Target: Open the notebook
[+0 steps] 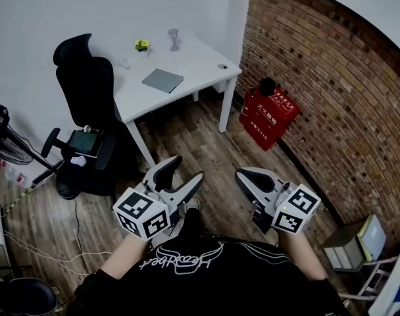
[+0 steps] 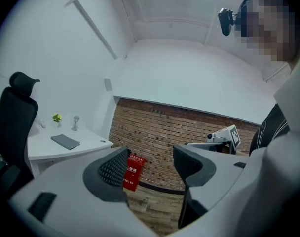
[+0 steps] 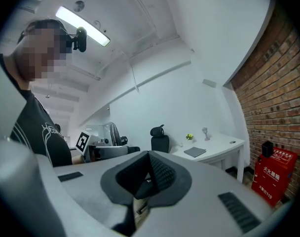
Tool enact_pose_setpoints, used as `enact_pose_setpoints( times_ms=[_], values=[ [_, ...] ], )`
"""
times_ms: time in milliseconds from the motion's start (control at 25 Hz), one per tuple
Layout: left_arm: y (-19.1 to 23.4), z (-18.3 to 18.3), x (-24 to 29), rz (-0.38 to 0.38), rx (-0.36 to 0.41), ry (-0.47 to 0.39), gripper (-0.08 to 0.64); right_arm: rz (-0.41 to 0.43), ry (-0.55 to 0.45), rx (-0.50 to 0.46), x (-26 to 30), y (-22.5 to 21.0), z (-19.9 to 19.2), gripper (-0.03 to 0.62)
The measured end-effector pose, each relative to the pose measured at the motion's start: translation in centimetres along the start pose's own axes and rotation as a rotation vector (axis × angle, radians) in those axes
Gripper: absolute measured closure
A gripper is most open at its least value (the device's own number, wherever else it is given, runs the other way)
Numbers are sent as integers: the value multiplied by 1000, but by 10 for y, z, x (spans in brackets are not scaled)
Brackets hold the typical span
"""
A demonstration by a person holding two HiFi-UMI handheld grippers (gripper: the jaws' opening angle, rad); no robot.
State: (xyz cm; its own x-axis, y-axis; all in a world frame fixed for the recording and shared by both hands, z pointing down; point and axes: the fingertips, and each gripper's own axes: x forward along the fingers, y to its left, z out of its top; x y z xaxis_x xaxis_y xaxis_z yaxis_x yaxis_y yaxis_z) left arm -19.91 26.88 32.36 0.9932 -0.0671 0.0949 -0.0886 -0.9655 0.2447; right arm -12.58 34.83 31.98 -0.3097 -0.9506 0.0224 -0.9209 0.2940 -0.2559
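Note:
The grey notebook (image 1: 163, 80) lies closed on the white desk (image 1: 200, 61) across the room, far from both grippers. It also shows small in the left gripper view as the notebook (image 2: 65, 141) and in the right gripper view as the notebook (image 3: 195, 152). My left gripper (image 1: 183, 172) is held in front of the person's body, above the wooden floor, its jaws standing open with nothing between them (image 2: 150, 164). Beside it, my right gripper (image 1: 245, 176) has its pads together and holds nothing (image 3: 150, 174).
A black office chair (image 1: 88, 91) stands left of the desk, with a fan (image 1: 2, 137) further left. A red fire-extinguisher box (image 1: 269, 117) leans on the brick wall (image 1: 331, 78). A small plant (image 1: 142, 45) and a glass figure (image 1: 174, 38) sit on the desk. Cables trail over the floor at the left.

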Motion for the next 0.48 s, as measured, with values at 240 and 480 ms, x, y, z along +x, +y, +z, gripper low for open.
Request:
enact_pose_setpoints(
  times_ms=[240,480],
  values=[
    [74,1,44,43,4,43,238,-30,32,66,52,-63,-6,591],
    [155,16,101,61,19,67,232,-41,64,122,116,-132,1,591]
  ],
)
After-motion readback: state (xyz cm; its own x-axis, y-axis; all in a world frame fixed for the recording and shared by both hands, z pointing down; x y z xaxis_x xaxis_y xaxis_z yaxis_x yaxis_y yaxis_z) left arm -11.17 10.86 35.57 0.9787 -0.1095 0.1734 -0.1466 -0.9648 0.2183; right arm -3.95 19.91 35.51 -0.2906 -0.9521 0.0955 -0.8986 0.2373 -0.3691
